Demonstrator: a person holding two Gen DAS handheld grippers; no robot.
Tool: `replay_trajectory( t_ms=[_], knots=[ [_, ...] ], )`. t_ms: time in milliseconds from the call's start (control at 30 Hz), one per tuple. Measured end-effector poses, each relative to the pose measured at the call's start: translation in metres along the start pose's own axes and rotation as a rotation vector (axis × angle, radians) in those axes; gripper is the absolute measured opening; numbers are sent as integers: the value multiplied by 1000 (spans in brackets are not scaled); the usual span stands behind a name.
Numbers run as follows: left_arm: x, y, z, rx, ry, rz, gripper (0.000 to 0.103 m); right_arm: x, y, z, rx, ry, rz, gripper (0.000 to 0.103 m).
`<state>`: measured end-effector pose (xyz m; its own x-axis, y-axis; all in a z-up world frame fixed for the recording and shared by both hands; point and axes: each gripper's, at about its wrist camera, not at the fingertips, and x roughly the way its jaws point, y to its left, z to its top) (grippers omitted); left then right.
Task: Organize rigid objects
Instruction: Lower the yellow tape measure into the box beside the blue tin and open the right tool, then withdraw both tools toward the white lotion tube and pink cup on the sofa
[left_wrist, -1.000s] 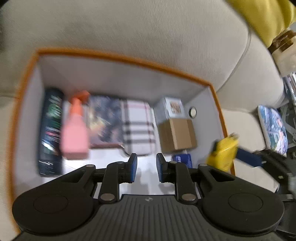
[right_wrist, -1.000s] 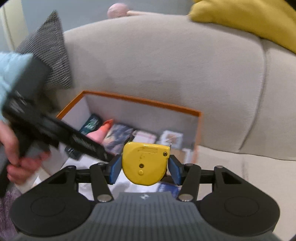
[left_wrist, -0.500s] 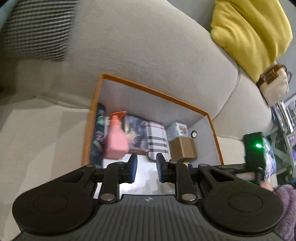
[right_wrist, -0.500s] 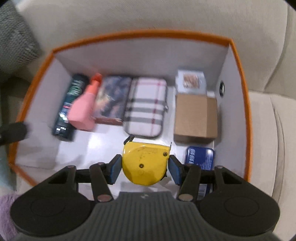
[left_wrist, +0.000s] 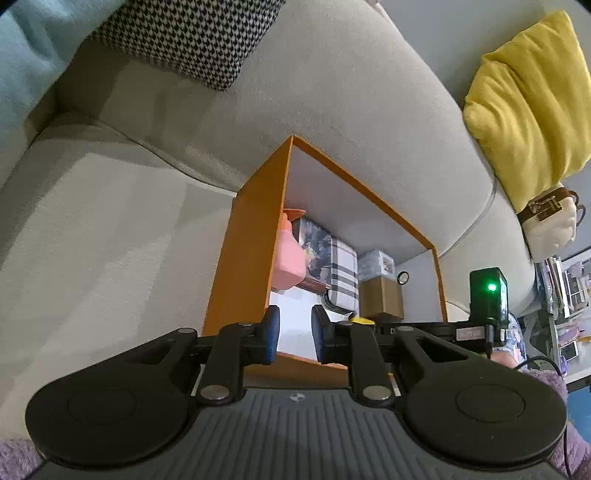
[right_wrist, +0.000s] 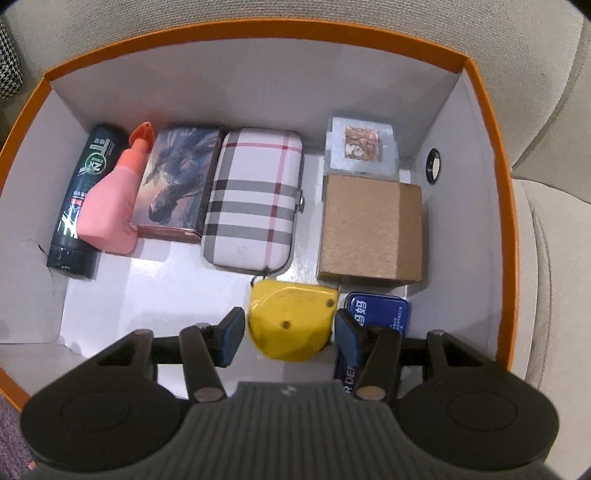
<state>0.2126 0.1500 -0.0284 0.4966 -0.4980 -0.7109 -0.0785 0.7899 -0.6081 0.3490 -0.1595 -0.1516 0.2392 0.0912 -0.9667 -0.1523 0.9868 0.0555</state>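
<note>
Orange box (right_wrist: 495, 155) stood on beige sofa (left_wrist: 332, 92). Yellow tape measure (right_wrist: 291, 321) lay between released right gripper (right_wrist: 290, 334) fingers; left gripper (left_wrist: 294, 334) was empty, parted.

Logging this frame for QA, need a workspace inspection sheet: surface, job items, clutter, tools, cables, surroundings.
Surface: beige sofa seat carrying the orange box, which is white inside.
Job's things: yellow tape measure on the box floor, beside the blue tin. Behind them are the dark tube, pink bottle, picture box, plaid case, cardboard box and clear case.
Clutter: nothing seen.
Grippers: right tool open, straddling the tape measure with a gap on each side. Left tool slightly open, empty, outside the box.
Cables: black cable, lower right of the left view.
Surroundings: yellow cushion, houndstooth cushion, cream bag.
</note>
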Motion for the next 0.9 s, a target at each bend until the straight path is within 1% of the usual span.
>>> replay_trajectory(
  t_ms=[67,167,233,400,467,533,567,700,800,833,900],
  knots=[
    [-8,-2,-1,22,-7,-1,23,-3,0,-1,1,-13,-6,59],
    [-20,-6,-8,73,-24,42,23,-13,0,-3,3,-34,18,59],
    [-26,-5,-13,99,-29,67,23,-28,1,-8,-10,-80,39,59],
    [-38,2,-37,149,-26,168,23,-70,8,-30,-62,-235,90,59],
    [-41,7,-48,155,-23,184,23,-87,14,-42,-77,-294,117,59],
    [-44,12,-60,150,-22,195,23,-105,21,-57,-94,-372,147,60],
    [-45,14,-67,147,-19,201,23,-115,27,-68,-111,-416,165,60],
    [-45,18,-89,161,-16,236,23,-136,55,-111,-180,-521,214,61],
    [-44,21,-101,173,-6,245,23,-137,77,-140,-211,-544,263,62],
    [-43,22,-104,178,-1,249,23,-134,84,-148,-224,-536,283,62],
    [-41,28,-109,178,18,252,23,-122,99,-162,-248,-490,312,64]
  ],
)
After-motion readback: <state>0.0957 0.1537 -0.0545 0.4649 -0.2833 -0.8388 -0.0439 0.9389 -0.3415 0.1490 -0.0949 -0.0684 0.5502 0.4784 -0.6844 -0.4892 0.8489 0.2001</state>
